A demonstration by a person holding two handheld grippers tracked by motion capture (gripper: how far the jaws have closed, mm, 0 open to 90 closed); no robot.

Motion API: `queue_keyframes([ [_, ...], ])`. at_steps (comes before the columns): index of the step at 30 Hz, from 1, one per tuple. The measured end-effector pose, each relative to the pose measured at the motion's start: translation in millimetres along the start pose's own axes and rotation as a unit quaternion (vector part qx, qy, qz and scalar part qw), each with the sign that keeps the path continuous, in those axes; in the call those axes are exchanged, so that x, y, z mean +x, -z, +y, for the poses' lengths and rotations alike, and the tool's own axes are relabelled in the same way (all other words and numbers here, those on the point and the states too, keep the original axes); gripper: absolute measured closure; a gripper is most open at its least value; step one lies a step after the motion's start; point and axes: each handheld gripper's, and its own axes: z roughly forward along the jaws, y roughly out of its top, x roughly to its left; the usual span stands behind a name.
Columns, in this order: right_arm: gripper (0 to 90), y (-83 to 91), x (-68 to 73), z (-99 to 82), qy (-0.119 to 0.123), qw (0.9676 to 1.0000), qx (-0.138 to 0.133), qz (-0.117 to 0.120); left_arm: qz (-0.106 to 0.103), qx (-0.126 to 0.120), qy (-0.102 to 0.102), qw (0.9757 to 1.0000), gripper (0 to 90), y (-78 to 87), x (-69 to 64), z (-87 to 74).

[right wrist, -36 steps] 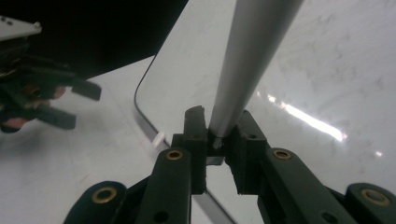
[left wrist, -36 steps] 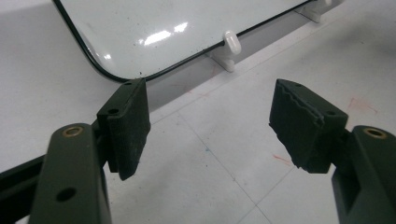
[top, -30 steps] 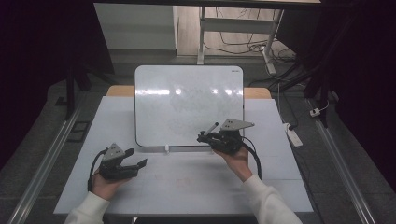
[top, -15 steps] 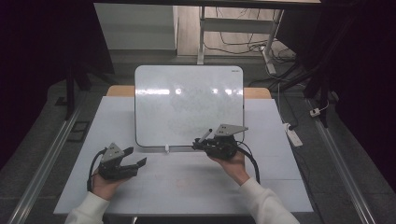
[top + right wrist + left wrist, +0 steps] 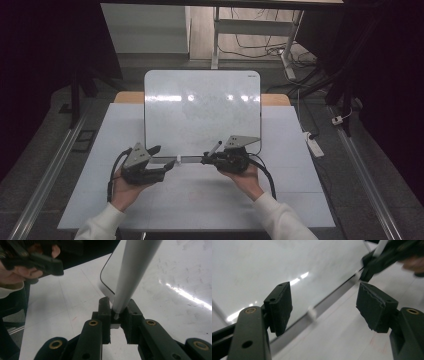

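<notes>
A white board lies flat on the table, with a grey rail along its near edge. My right gripper is at that edge, shut on a marker whose tip slants up over the board. From the right gripper view the pale marker barrel rises out of the closed gripper above the board. My left gripper hovers open at the board's near left corner with nothing in it. Seen from the left gripper view, this gripper frames the rail and a small white clip.
A white sheet covers the table around the board. On the rail a white clip sits between the two grippers. A power strip lies on the floor at the right, and metal rails run along both sides of the table.
My left gripper has risen and moved right and forward, up to the board's near edge. The right gripper has drifted slightly toward me and left, still holding the marker.
</notes>
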Motion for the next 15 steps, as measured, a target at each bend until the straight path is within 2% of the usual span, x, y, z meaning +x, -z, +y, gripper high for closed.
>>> queue_keyframes([
  [8, 77.1, -0.5, -0.1, -0.4, -0.012, 0.9999, -0.003, 0.011, -0.045, -0.019, -0.031, 0.9983, 31.6, -33.5, -25.7, 40.4],
  [15, 77.1, -2.7, -0.5, -1.7, -0.022, 0.9997, 0.002, 0.012, -0.071, -0.020, -0.053, 0.9959, 36.6, -58.9, -44.5, 58.1],
])
